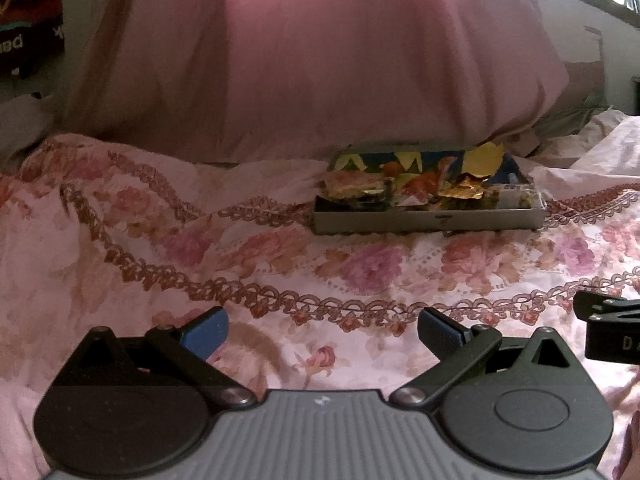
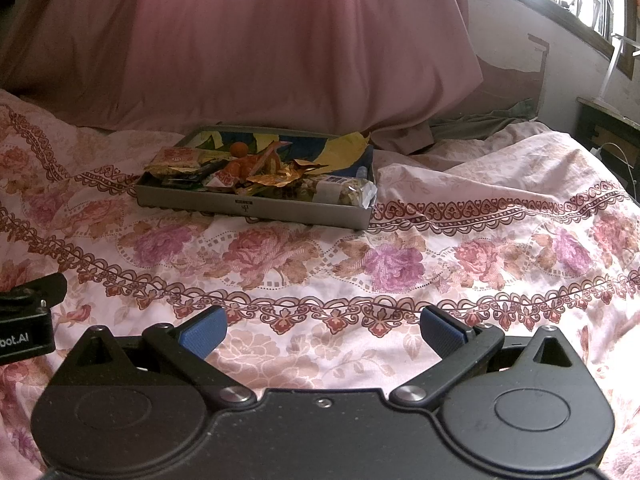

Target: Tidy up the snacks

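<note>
Both claws wide, nothing held: left gripper [image 1: 322, 330] and right gripper [image 2: 322, 330] hang over the pink floral bedsheet [image 2: 400, 248], side by side. The shallow grey rectangular tray [image 2: 256, 210] heaped with foil and plastic snack packets [image 2: 280, 178] sits at the far side, well apart from both, against the pink draped fabric [image 2: 280, 40]. Its long axis runs left-right. From your right claw it lies ahead-left, from your left ahead-right; neither looks clearly nearer. The clear-wrapped nut bar [image 2: 348, 192] at the tray's near-right corner looks easiest for your right.
</note>
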